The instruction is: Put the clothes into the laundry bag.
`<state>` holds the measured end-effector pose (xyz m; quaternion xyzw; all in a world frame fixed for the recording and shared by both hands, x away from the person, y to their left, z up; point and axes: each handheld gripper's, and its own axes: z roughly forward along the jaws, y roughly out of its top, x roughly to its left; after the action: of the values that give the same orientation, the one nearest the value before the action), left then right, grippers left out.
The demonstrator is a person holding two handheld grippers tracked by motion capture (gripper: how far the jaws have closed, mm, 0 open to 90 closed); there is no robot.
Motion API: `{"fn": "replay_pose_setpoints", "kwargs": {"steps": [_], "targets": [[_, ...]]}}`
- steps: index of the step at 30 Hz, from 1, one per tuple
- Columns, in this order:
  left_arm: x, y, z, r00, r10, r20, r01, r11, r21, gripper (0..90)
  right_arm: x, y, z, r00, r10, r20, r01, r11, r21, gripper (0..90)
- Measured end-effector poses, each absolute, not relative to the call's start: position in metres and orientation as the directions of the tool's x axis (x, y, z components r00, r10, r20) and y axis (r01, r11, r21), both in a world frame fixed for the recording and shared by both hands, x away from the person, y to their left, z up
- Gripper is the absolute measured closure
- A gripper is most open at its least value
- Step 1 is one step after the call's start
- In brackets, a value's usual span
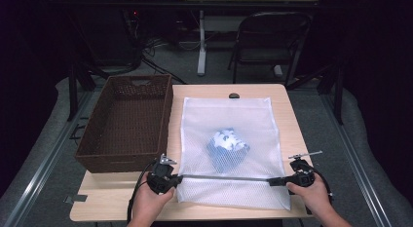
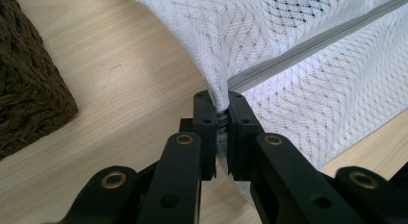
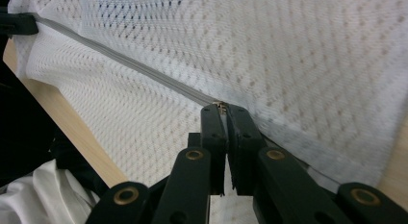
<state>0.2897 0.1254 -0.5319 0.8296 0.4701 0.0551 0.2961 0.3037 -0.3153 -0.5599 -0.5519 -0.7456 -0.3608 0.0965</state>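
1. No brand, label or readable writing is seen on any item.
2. One white mesh bag (image 1: 226,149) is laid flat on the table (image 1: 287,120), just right of the basket, its near edge close to the table's front edge.
3. One grey zipper (image 1: 224,178) is run across the bag's near part, stretched taut between the two grippers.
4. One blue-and-white folded item (image 1: 227,146) is seen inside the bag, near its middle; what it is cannot be told.
5. One brown woven basket (image 1: 127,122) is placed on the table's left part, touching or just beside the bag's left edge.
6. Left gripper (image 1: 176,178): jaws are clamped on the bag's bunched fabric at the zipper's left end, seen clearly in the left gripper view (image 2: 221,120).
7. Right gripper (image 1: 273,180): jaws are pinched on the zipper's small metal pull at the right end, seen in the right gripper view (image 3: 221,108).
8. Two hands are counted, one per gripper.
9. One folding chair (image 1: 270,39) and one further table leg (image 1: 201,42) are seen behind the table.
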Motion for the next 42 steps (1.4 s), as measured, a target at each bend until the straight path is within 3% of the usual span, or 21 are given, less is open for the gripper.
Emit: {"fn": "replay_pose_setpoints", "kwargs": {"steps": [27, 42], "targets": [[0.289, 0.125, -0.538, 0.546, 0.815, -0.197, 0.756, -0.377, 0.535, 85.0, 0.295, -0.364, -0.561, -0.293, 0.789, 0.54, 0.907, 0.05, 0.419, 86.3], [0.287, 0.123, -0.544, 0.546, 0.814, -0.199, 0.76, -0.382, 0.526, 84.0, 0.292, -0.362, -0.557, -0.303, 0.799, 0.52, 0.895, 0.051, 0.444, 86.1]]}}
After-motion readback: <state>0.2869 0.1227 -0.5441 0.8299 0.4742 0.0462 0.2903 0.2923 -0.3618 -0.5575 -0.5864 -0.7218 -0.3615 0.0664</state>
